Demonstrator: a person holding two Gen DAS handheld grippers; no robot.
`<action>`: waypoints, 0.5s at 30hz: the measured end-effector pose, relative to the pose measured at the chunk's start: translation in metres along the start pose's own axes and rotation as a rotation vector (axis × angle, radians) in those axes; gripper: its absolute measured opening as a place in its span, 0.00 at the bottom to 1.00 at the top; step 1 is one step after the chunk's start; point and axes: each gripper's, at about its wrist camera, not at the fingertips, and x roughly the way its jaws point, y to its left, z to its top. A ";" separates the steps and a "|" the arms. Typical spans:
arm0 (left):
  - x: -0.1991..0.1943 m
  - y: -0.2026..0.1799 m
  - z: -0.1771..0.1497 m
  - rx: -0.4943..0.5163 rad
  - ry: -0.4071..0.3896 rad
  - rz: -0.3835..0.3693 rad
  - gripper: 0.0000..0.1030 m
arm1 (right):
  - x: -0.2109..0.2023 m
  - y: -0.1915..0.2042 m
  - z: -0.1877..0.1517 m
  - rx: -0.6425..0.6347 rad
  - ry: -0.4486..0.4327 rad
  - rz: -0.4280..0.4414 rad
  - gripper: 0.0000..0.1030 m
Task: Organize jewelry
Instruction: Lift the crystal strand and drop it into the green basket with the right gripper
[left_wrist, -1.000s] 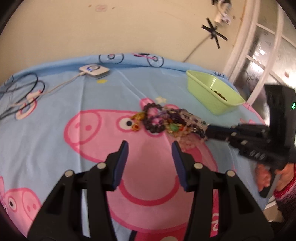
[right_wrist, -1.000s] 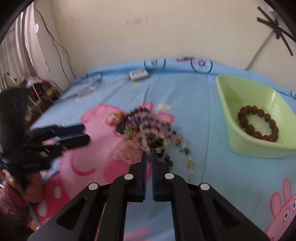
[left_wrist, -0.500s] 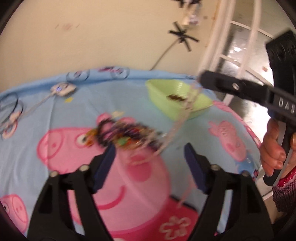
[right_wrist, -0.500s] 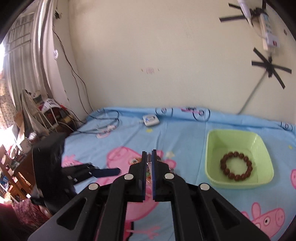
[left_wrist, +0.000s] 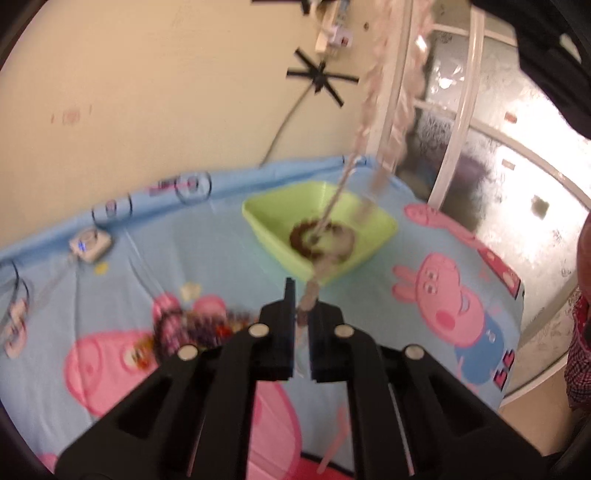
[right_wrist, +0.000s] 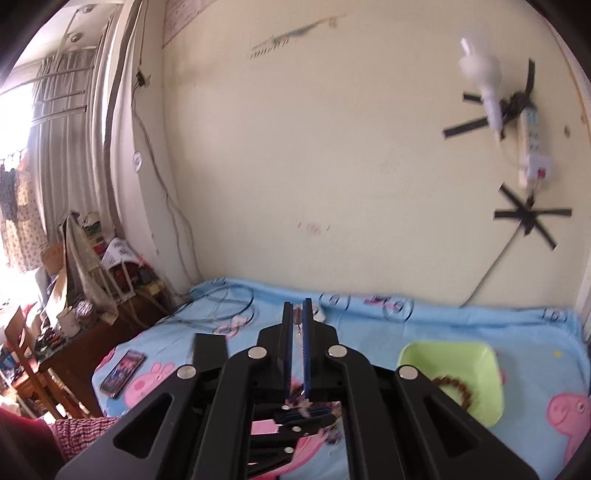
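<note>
Pale bead necklace (left_wrist: 364, 122): hangs near-vertical, top pinched in raised right gripper (right_wrist: 296, 345), lower end pinched in left gripper (left_wrist: 303, 325), green tray (left_wrist: 384, 221) just beyond, jewelry pile (left_wrist: 199, 325) left.

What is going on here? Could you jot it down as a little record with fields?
Setting: bed with a blue cartoon-pig sheet
Being moved: pale beaded necklace, hanging stretched between both grippers
Right gripper: shut on the necklace's upper end, raised high
Left gripper: shut on its lower end
Destination, likely: green tray
Already in tray: brown bead bracelet
Still waiting: jewelry pile on the sheet
</note>
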 end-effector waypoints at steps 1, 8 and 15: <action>-0.003 -0.003 0.011 0.011 -0.013 0.004 0.05 | -0.004 -0.006 0.008 0.014 -0.017 0.001 0.00; -0.022 -0.018 0.114 0.029 -0.100 0.000 0.05 | -0.027 -0.048 0.055 0.055 -0.116 -0.072 0.00; 0.001 -0.034 0.176 0.010 -0.111 -0.008 0.05 | -0.031 -0.097 0.069 0.117 -0.146 -0.137 0.00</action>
